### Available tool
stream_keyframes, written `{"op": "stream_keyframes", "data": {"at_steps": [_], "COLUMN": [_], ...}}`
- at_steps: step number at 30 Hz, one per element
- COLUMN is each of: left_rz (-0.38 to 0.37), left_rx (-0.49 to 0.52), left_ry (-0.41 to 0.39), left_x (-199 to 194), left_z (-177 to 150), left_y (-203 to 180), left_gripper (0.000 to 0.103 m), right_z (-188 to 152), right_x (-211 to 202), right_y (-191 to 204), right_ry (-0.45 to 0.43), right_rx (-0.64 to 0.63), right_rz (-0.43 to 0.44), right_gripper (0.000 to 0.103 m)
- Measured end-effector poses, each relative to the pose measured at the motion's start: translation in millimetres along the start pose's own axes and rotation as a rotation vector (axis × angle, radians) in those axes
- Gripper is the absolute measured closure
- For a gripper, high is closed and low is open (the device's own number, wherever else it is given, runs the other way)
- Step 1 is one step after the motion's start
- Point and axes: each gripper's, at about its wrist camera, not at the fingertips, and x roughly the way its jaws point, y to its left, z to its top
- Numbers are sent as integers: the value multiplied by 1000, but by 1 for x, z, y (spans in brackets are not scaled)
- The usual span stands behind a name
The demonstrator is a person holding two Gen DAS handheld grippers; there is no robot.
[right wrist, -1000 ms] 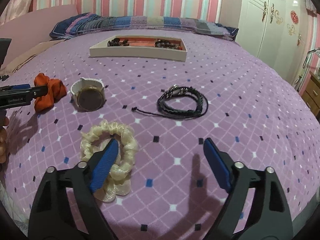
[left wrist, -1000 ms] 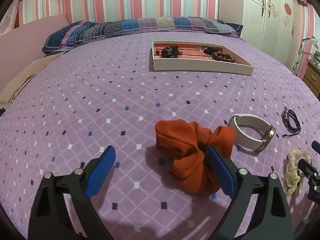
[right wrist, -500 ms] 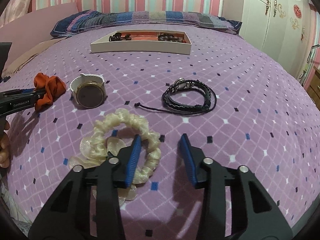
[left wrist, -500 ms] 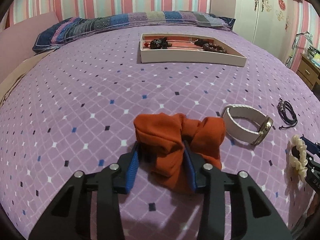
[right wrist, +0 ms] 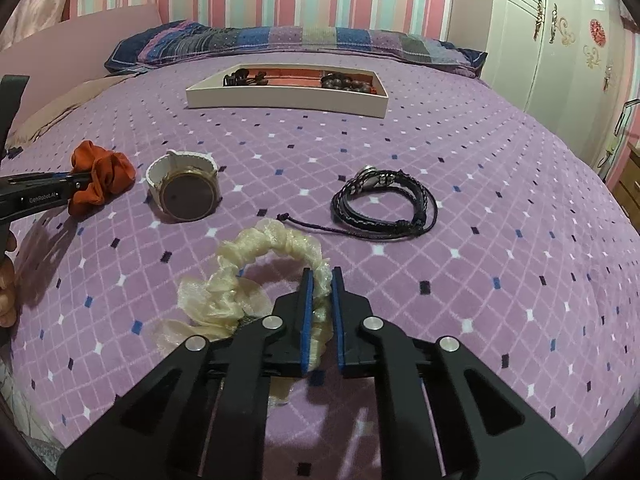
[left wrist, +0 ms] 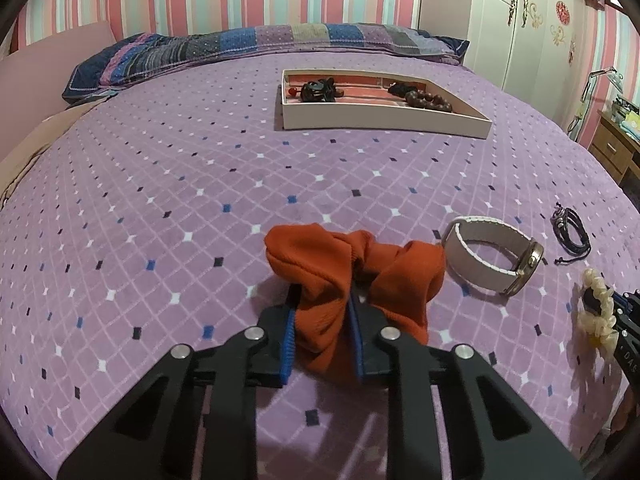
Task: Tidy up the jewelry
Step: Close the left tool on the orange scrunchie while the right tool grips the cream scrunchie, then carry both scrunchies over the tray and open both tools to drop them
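Left wrist view: the orange scrunchie [left wrist: 356, 276] lies on the purple bedspread [left wrist: 200, 208] near the bed's near edge. The left gripper [left wrist: 323, 312] has just been closing and now clamps a fold of this scrunchie between its blue pads [left wrist: 289, 336]. Just beside it, toward the right edge, the white-strapped watch [left wrist: 494, 256] stands on its side, apart from the scrunchie. Farther right lies the black cord bracelet [left wrist: 570, 230].

Right wrist view: the cream scrunchie [right wrist: 264, 276] lies near the near edge. The right gripper [right wrist: 320, 292] has just been closing and now pinches the scrunchie's right-hand loop; its jaws stand narrow. The watch [right wrist: 186, 190] and the bracelet [right wrist: 384, 204] lie beyond it, each clear of the gripper and well apart from one another.

The jewelry tray [right wrist: 288, 98] sits well apart from all loose items, toward the head edge of the bed, just short of the striped pillow [right wrist: 280, 42]. It already contains dark beads [right wrist: 344, 80] at its right end and dark items at its left end. Bare bedspread extends between the loose items and the tray's near wall, and also toward the right edge of the bed.
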Motion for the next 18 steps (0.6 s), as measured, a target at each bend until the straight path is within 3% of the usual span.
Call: {"op": "stream_keyframes", "data": {"at_steps": [18], "left_rz": [-29], "left_rx": [-14], "left_ry": [-53], "left_x": [-17], "left_z": [28], "left_y": [9], "left_gripper": [84], "right_z": [17], "right_x": [-13], "right_y": [-8], "right_ry": [-51], "right_rx": [37], "right_rz": [-18], "right_gripper": [95]}}
